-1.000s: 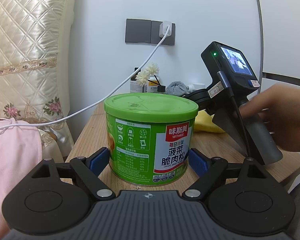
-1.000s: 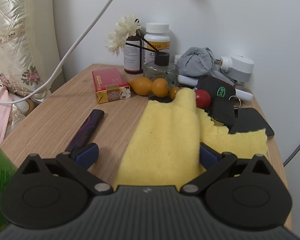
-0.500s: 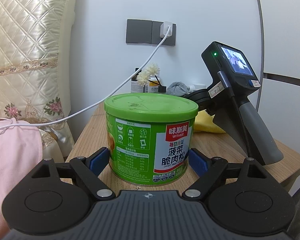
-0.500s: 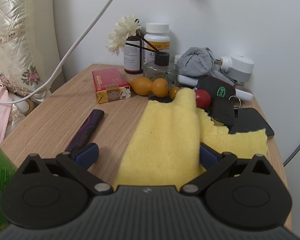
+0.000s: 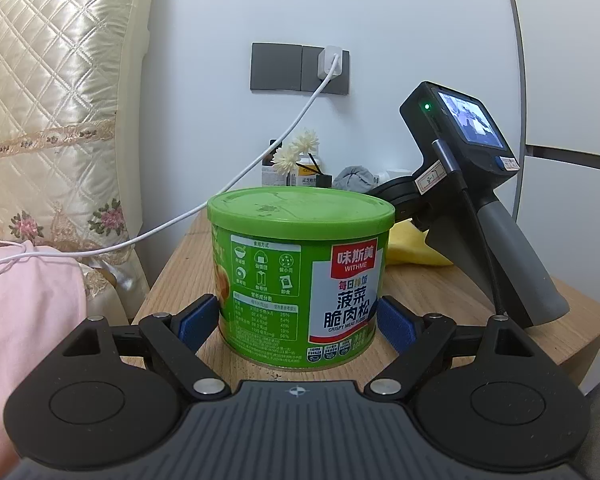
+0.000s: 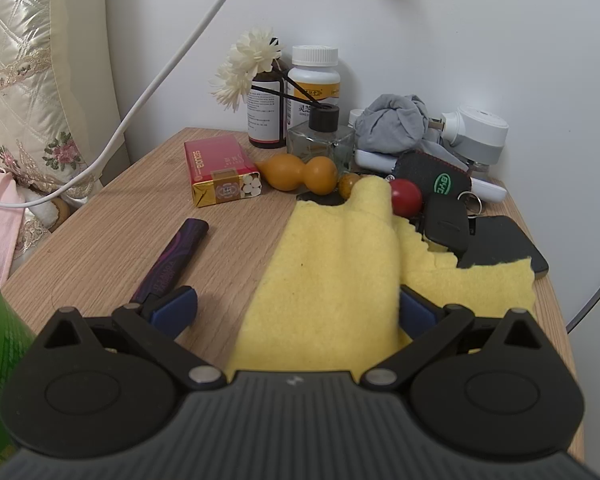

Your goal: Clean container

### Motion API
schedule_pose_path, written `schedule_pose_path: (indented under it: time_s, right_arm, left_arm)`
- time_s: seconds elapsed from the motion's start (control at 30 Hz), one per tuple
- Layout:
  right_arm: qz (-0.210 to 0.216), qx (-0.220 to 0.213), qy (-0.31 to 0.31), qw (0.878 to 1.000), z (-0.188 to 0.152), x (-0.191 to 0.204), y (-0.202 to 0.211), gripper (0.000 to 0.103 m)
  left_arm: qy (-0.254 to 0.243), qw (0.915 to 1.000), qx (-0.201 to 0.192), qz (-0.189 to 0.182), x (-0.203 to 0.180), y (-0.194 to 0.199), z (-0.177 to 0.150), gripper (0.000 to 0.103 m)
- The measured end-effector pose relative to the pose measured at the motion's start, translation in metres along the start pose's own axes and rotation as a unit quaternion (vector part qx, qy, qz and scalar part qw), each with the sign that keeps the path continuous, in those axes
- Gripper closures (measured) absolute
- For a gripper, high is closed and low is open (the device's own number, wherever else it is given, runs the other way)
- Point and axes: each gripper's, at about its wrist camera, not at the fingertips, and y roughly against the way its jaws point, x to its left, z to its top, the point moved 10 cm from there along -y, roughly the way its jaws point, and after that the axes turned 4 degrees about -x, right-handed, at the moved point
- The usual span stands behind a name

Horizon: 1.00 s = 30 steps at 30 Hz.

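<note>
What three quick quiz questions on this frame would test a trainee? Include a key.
1. True or false: the lid of the green meat floss can is off.
2. Which item lies between the right gripper's fingers? A) red cigarette pack B) yellow cloth C) dark purple pen
3. Fill in: the left gripper's blue pads sit on either side of the ____.

Key
1. False: the green lid is on, with smudges on top.
2. B: the cloth lies flat on the wooden table between open jaws; the pen is beside the left finger.
3. Can: whether the pads press it cannot be told.
</note>
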Motion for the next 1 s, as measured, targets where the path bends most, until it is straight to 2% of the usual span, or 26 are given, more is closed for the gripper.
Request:
schedule_pose_path:
  time_s: [0.23, 0.6, 0.77, 1.0]
  right_arm:
    - [0.000, 0.000, 0.000, 1.000, 0.000, 0.002, -0.001, 0.000]
    - [0.000, 0.000, 0.000, 1.000, 0.001, 0.008, -0.004, 0.000]
    - [0.000, 0.000, 0.000, 1.000, 0.001, 0.010, -0.005, 0.000]
    - [0.001, 0.000, 0.000, 1.000, 0.000, 0.002, -0.001, 0.000]
  left_arm:
    - [0.001, 1.0000, -0.004, 0.006, -0.001, -0.004, 0.001, 0.015]
    - [0.017, 0.9995, 0.017, 0.020, -0.002, -0.010, -0.004, 0.015]
    - [0.015, 0.9994, 0.029, 0.014, -0.001, -0.012, -0.002, 0.015]
    - [0.011, 0.9995, 0.026, 0.012, -0.001, -0.009, -0.003, 0.017]
